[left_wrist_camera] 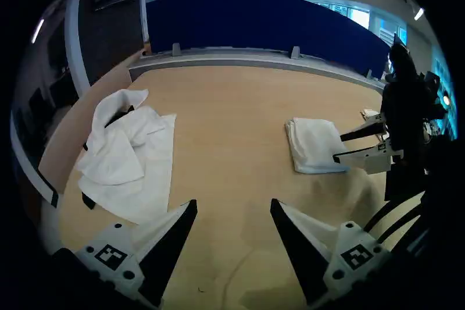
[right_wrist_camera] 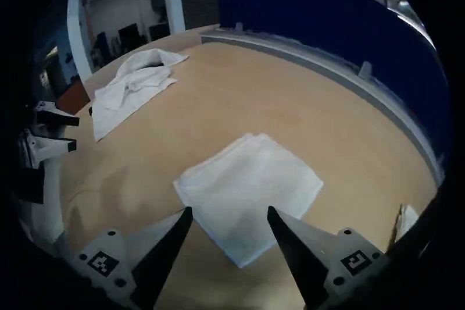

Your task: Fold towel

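The left gripper (left_wrist_camera: 232,202) hangs released above the desk (left_wrist_camera: 232,106), holding nothing. The right gripper (right_wrist_camera: 228,209), also released, hovers at the edge of the folded towel (right_wrist_camera: 250,188). A crumpled towel (left_wrist_camera: 125,153) lies by the desk's left edge.

No words or numbers can be read; the fingers (left_wrist_camera: 168,240) carry square black-and-white code markers (left_wrist_camera: 110,256)
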